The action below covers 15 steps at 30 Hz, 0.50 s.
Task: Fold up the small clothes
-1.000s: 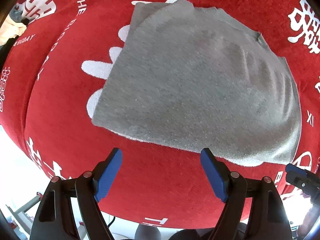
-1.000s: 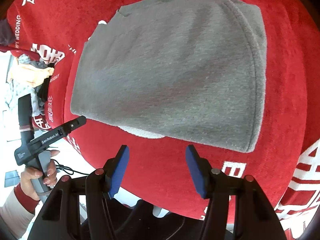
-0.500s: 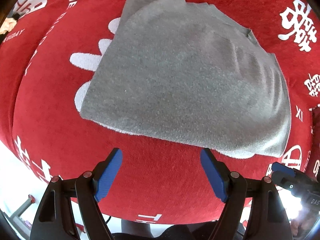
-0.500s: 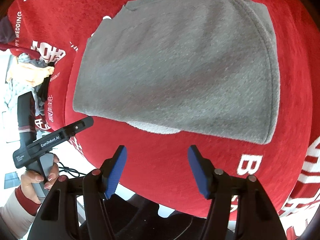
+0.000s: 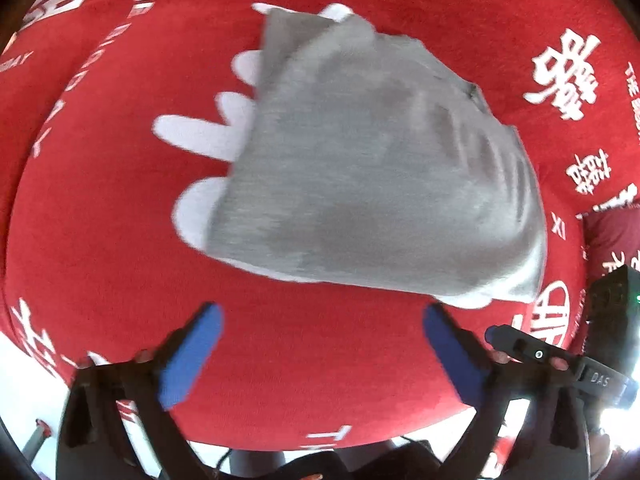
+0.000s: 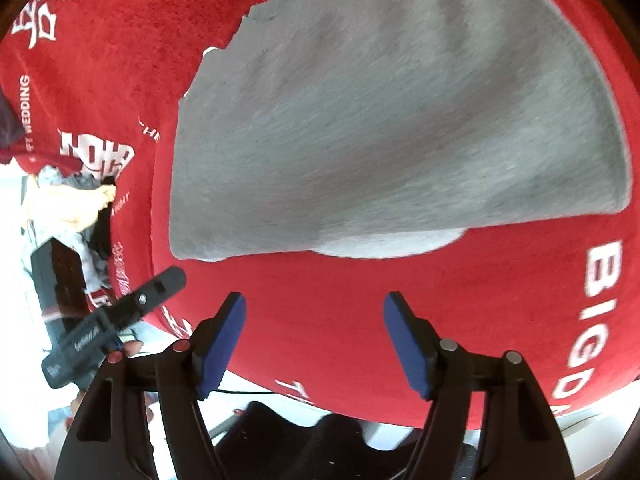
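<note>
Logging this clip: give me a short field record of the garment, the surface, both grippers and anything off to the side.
garment: grey garment, folded flat, nothing gripping it
surface: red cloth with white lettering
left gripper: empty, jaws just opened wider, short of the garment's near edge
right gripper: empty, jaws just opened wider, short of the near edge
side: clothes pile at cloth's edge

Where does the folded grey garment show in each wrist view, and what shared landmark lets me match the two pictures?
Left wrist view: the grey garment fills the centre and upper right, lying on the red cloth beyond the open left tongs.
Right wrist view: the grey garment fills the upper centre and right, beyond the open right tongs.
Shared landmark: the pale inner layer peeking from its near edge.
</note>
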{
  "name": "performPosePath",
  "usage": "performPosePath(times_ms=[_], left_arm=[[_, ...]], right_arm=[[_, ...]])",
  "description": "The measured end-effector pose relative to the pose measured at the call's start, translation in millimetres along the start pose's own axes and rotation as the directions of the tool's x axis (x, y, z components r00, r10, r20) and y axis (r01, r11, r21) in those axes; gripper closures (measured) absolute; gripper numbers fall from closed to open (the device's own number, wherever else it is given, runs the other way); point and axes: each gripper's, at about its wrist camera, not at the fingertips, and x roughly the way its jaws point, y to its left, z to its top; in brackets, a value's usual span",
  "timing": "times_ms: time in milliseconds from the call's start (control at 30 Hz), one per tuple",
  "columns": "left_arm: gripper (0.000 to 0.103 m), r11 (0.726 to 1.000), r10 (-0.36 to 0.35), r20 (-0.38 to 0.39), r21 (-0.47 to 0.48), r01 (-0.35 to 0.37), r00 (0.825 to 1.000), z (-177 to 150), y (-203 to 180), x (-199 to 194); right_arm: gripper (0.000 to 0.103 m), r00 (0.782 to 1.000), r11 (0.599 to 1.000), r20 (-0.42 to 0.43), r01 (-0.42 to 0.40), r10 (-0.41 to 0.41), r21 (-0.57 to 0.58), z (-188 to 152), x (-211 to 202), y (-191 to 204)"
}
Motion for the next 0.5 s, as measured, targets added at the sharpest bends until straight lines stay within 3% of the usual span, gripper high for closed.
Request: performPosePath(times_ms=[300,433,500], left_arm=[[0.001,0.987,-0.081,-0.065,-0.143,0.071,0.995,-1,42,17],[0.001,0.968,-0.123,-0.1,-0.231,0.097,0.987,-5,61,29],[0.001,0.957,-0.154,-0.082,-0.261,0.128,0.985,-7,67,27]], right_arm=[[0.028,0.995,0.993,0.0,-0.103,0.103,0.064,9,31,18],[0.028,0.987,0.982,0.008,-0.162,0.162,0.097,15,43,22],[0.028,0.98,0.972,0.018,-0.199,0.198,0.124,17,49,21]])
